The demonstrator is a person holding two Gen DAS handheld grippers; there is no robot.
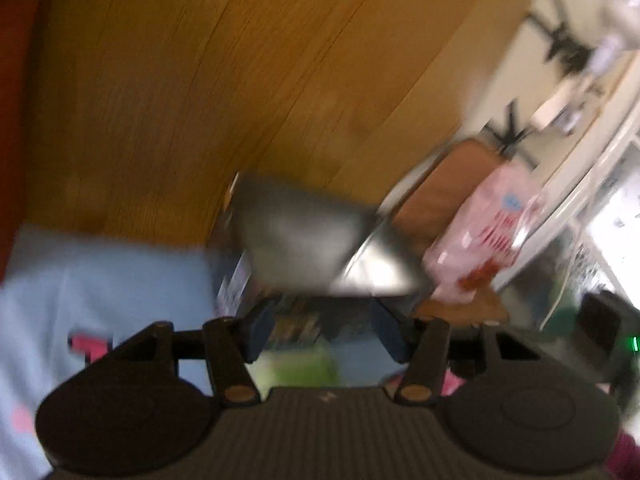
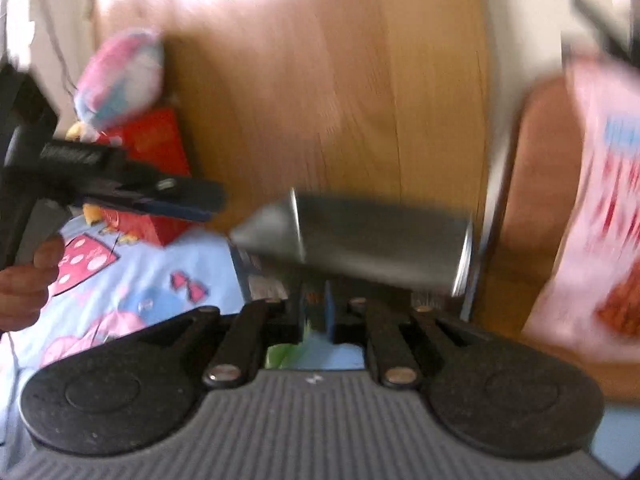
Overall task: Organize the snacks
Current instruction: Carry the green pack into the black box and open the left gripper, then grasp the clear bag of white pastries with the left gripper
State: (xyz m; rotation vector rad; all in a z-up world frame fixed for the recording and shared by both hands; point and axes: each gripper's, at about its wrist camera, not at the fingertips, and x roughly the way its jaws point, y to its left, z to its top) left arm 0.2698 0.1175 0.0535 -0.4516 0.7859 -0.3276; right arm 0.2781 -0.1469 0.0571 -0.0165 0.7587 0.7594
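My right fingers (image 2: 316,312) pinch the silver foil snack packet (image 2: 360,240); left fingers (image 1: 326,332) part-open, grip unclear; pink snack bag (image 2: 600,208) beyond remains unsorted.

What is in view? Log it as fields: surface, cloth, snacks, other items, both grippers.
surface: wood
cloth: blue, patterned
silver bag: held clear of the cloth
right gripper: shut on silver bag
left gripper: open, near the bag, contact unclear
pink packet: right of the bag
red box: far left, plush toy by it
image: heavily blurred
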